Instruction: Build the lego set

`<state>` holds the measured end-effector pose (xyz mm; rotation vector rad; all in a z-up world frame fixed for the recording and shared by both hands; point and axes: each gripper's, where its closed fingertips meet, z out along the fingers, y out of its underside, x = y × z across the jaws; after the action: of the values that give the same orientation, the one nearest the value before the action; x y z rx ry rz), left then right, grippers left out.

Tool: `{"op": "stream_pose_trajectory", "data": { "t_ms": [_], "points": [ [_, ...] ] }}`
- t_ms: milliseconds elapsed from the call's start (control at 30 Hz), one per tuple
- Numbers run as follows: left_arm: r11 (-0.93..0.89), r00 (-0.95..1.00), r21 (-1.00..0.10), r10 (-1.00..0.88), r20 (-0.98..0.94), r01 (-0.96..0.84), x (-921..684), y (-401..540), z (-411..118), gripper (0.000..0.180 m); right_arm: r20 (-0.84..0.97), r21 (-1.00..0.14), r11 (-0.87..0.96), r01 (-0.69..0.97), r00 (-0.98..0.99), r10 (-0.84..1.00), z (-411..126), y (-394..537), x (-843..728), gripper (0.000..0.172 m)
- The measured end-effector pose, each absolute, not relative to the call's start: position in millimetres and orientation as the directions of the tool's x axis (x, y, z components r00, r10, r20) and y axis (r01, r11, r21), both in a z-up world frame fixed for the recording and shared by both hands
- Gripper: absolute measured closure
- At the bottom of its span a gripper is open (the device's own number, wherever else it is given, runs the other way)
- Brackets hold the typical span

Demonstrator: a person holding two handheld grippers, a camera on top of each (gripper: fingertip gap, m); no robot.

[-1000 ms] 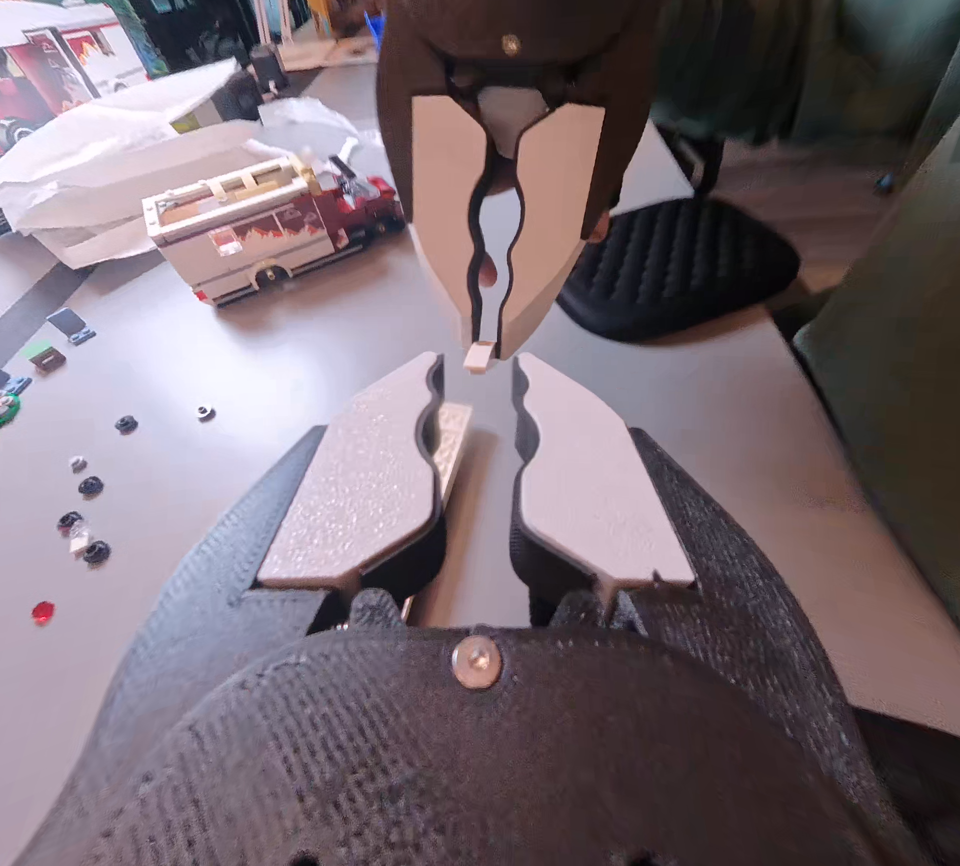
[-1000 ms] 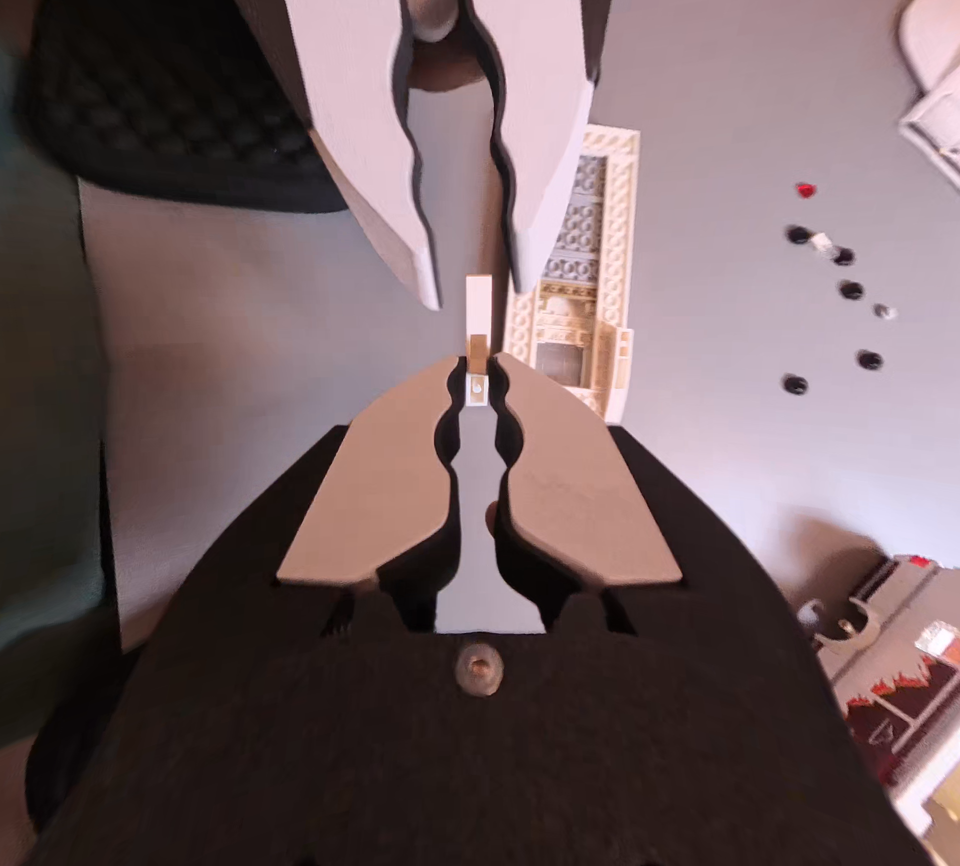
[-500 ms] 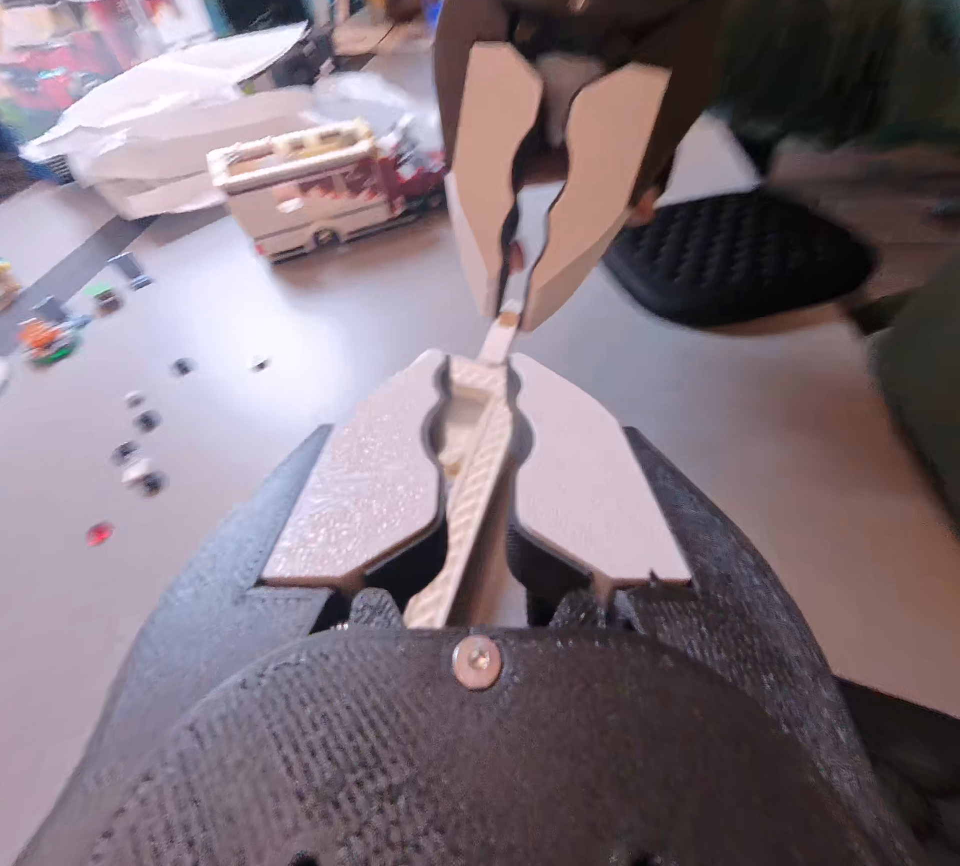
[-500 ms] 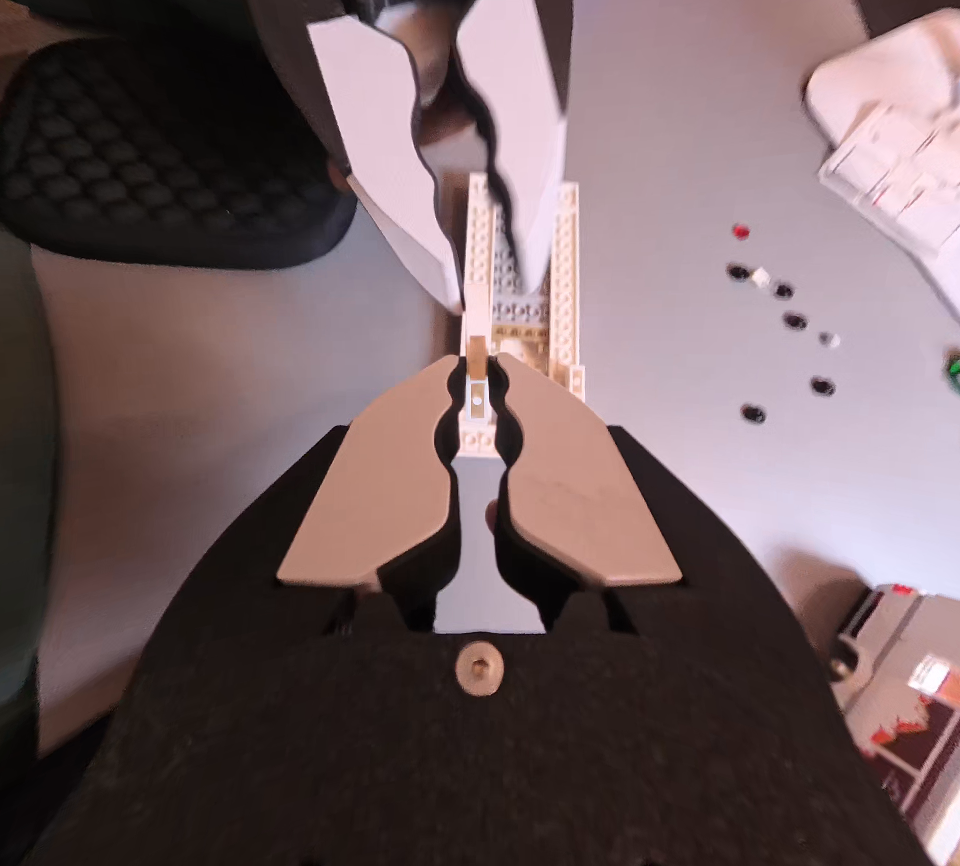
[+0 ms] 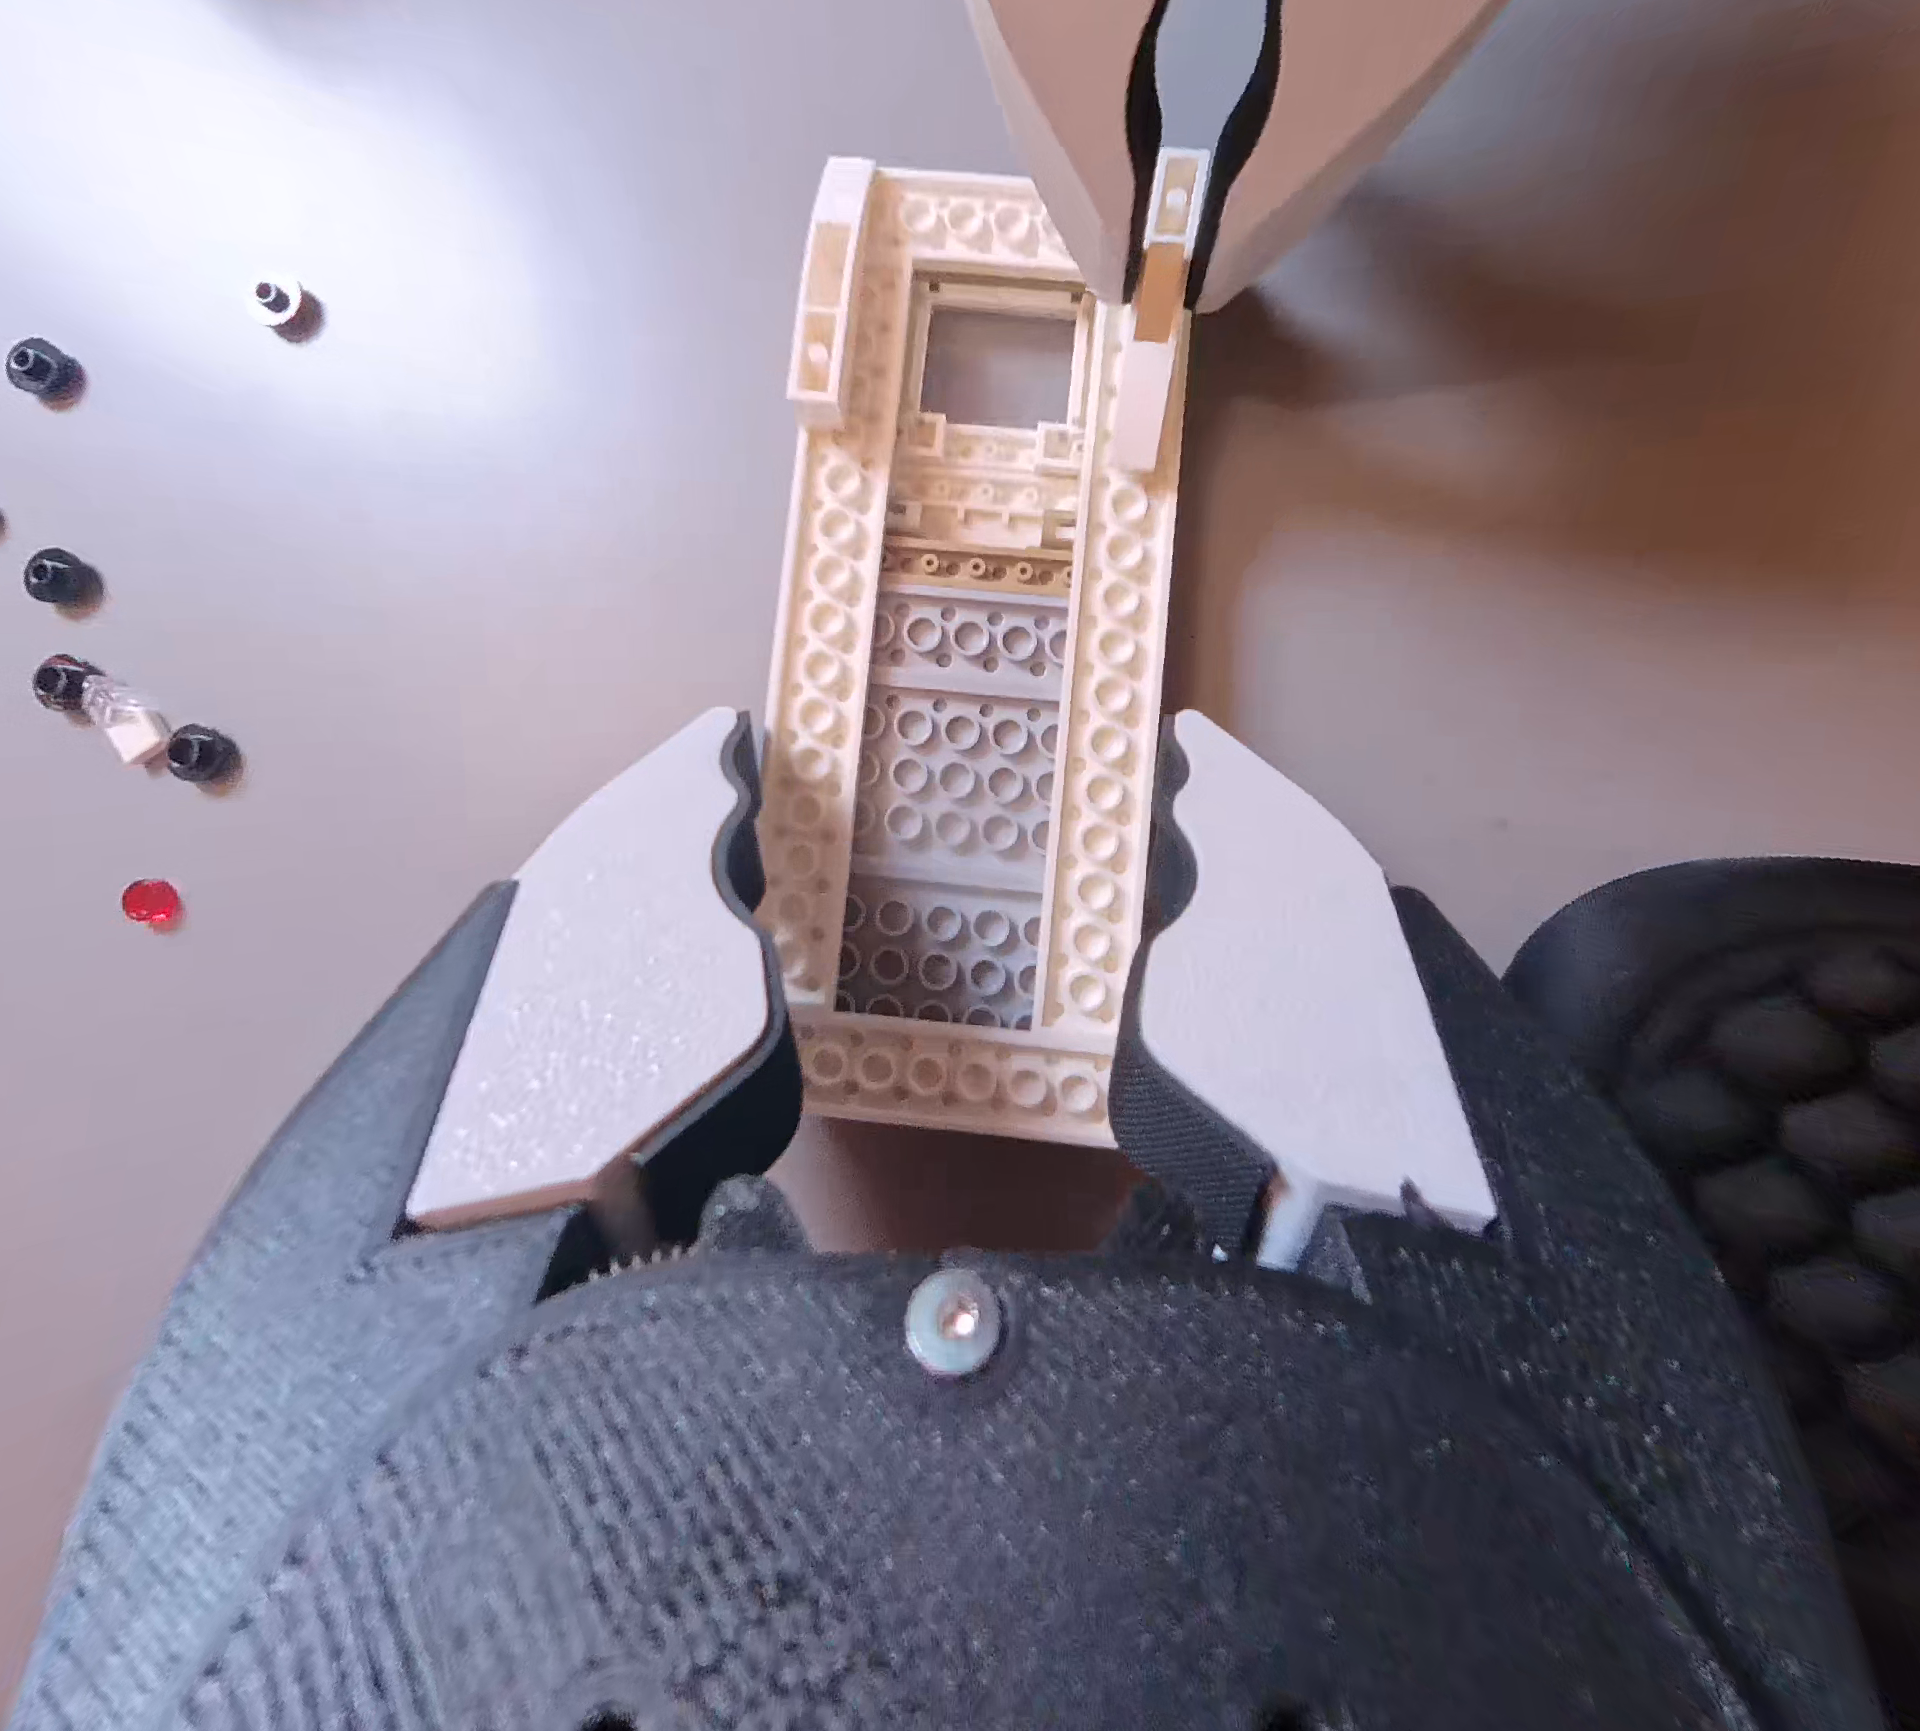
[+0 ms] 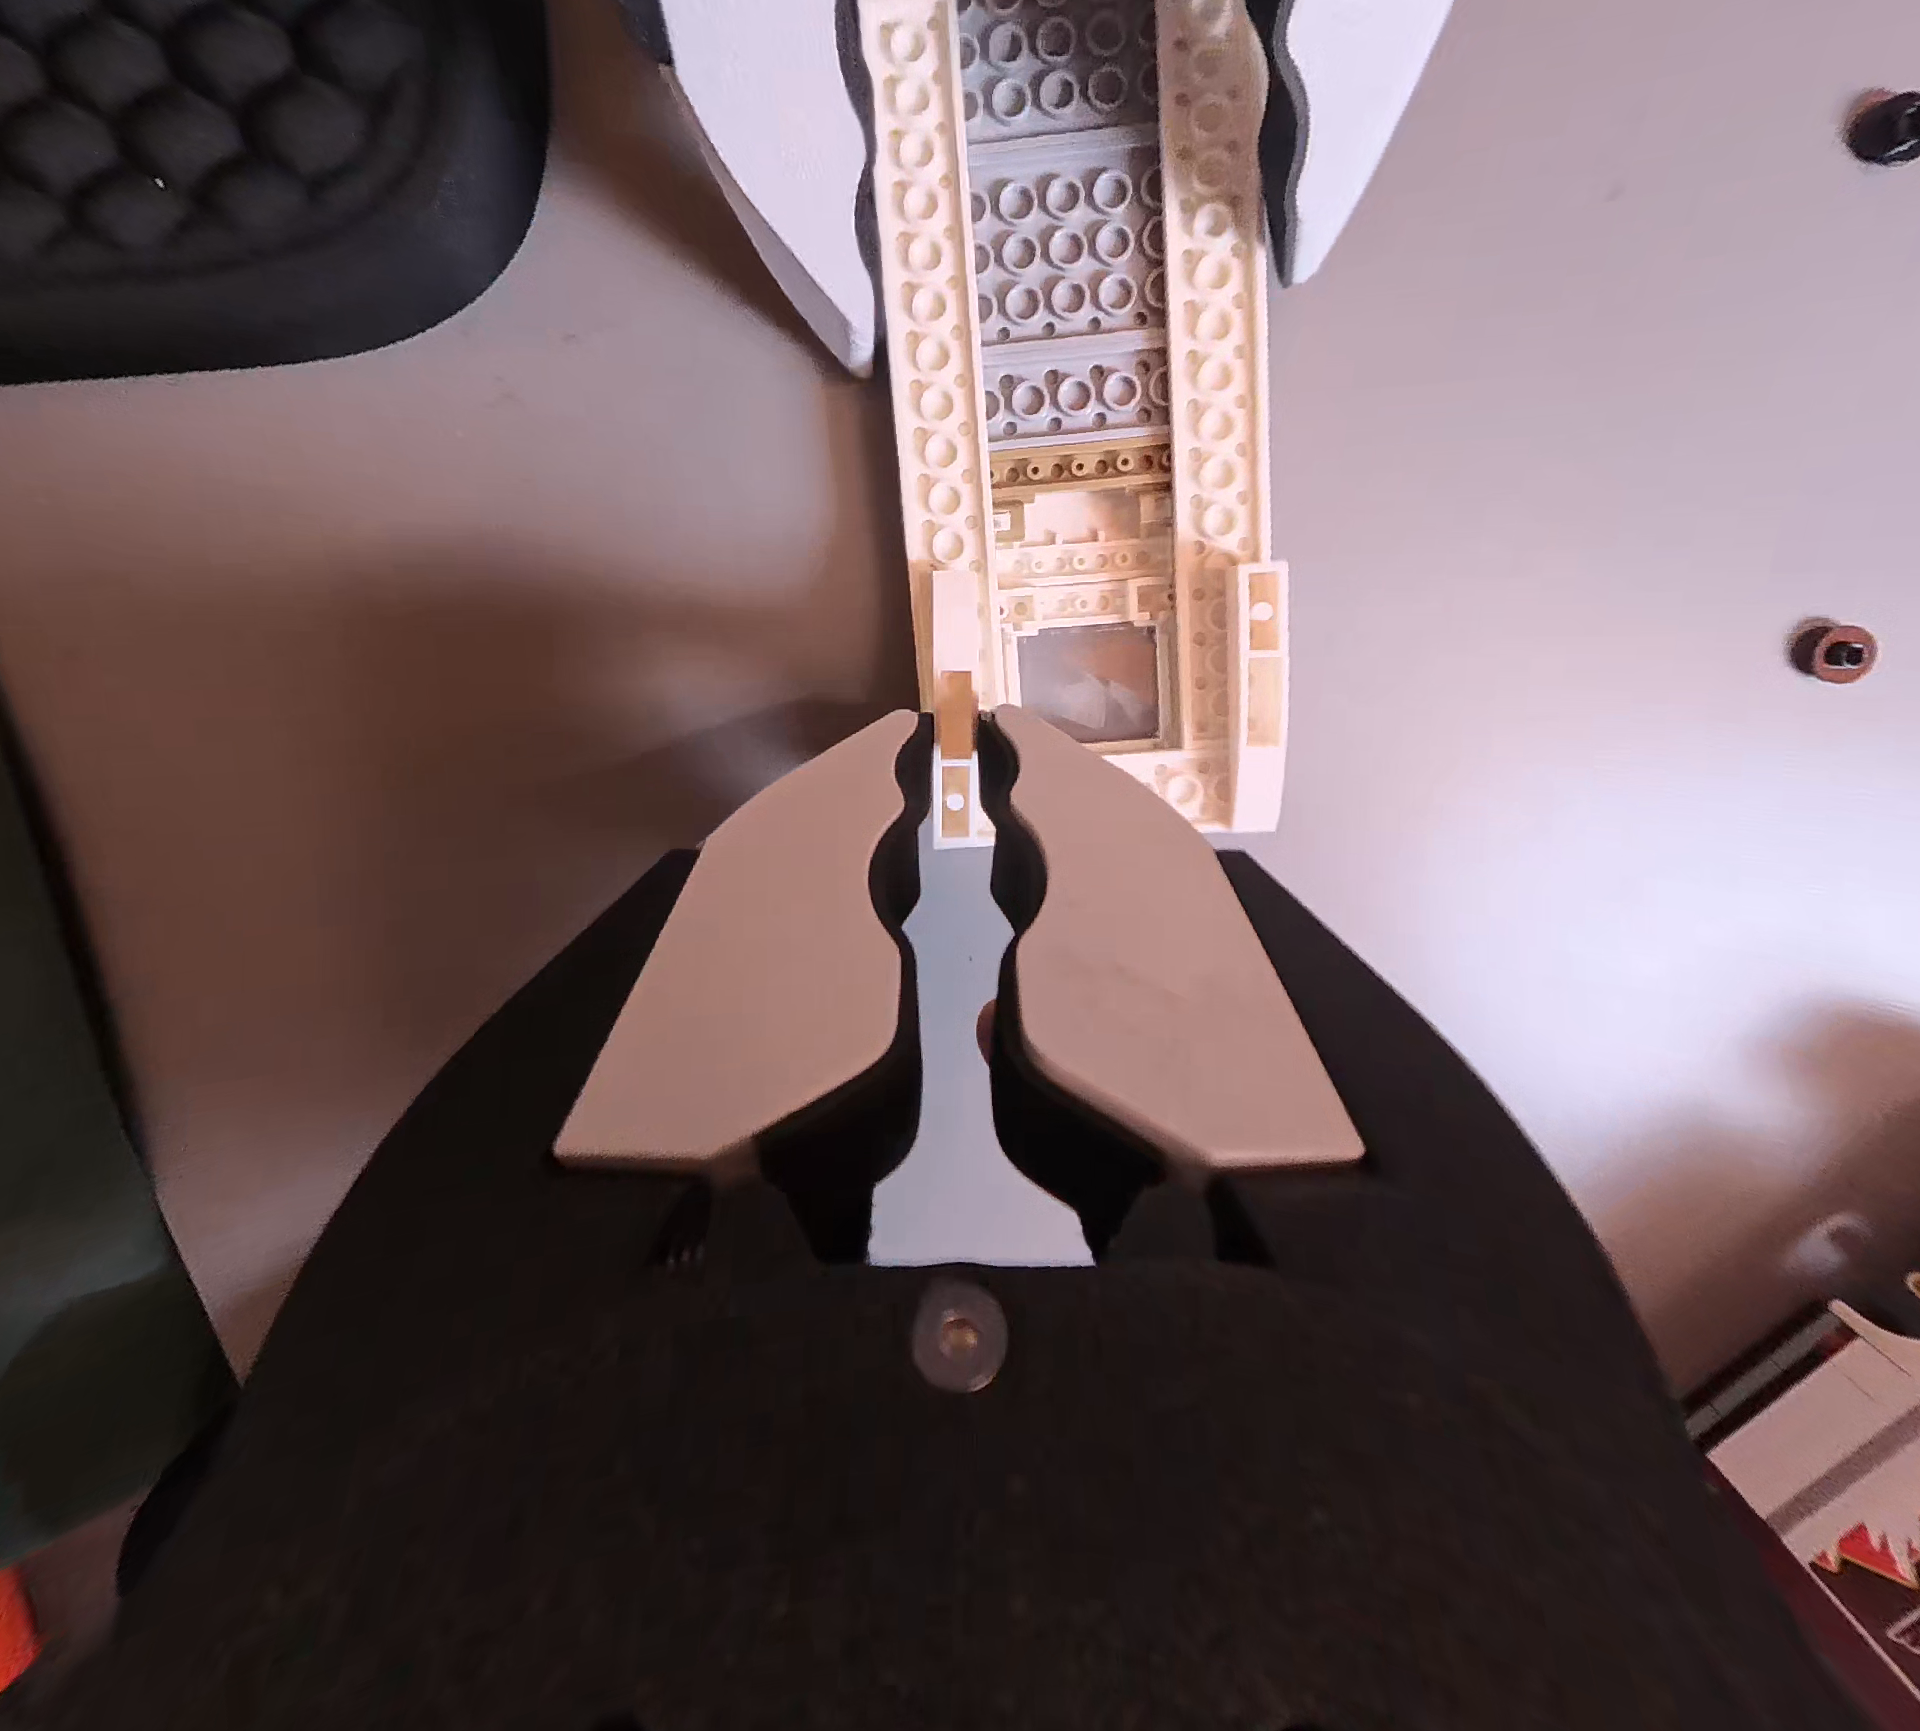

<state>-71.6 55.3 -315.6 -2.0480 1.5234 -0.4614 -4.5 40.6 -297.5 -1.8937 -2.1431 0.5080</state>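
— Left wrist view first: what is the left gripper (image 5: 961,892) doing?

— Its jaws are spread wide, one on each long side of a cream brick frame (image 5: 831,601) lying studs-down on the grey table (image 5: 1558,538). The dark pads sit against the near end of both side walls — clamped on the frame, as far as the view shows.

— And the right gripper (image 6: 958,736)?

— Nearly together. Its fingertips pinch a thin white-and-tan piece (image 6: 956,746) at the frame's corner, beside the square window opening (image 6: 1086,679). The pads press both sides of that piece; its far end lies along the frame's edge wall.

— Is the same grip visible from the other side?

— Yes. In the left wrist view the right gripper (image 5: 1162,279) comes down from the top, tips closed on the piece (image 5: 1158,299) at the far right corner.

— Surroundings?

— Black studs (image 5: 62,578) and one red stud (image 5: 152,904) are scattered on the table well to the frame's left. A black cushion (image 6: 208,81) lies off the table edge. A red-and-white box (image 6: 1849,1484) sits at the right wrist view's lower right corner.
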Motion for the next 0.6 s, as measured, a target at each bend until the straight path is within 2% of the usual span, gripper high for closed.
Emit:
{"op": "stream_pose_trajectory", "data": {
  "t_ms": [267,600],
  "points": [
    [-0.213,0.307,-0.611,-0.95,-0.052,-0.763,-71.5,54.6,-315.3,0.107,-0.013,-0.381,0.214,0.899,-0.237,0.971,-297.8,40.1,-0.6,0.164],
    [-0.216,0.316,-0.611,-0.947,-0.059,-0.762,-71.4,53.4,-314.9,0.108,0.001,-0.365,0.235,0.901,-0.253,0.968,-301.4,39.4,0.0,0.162]
  ]
}}
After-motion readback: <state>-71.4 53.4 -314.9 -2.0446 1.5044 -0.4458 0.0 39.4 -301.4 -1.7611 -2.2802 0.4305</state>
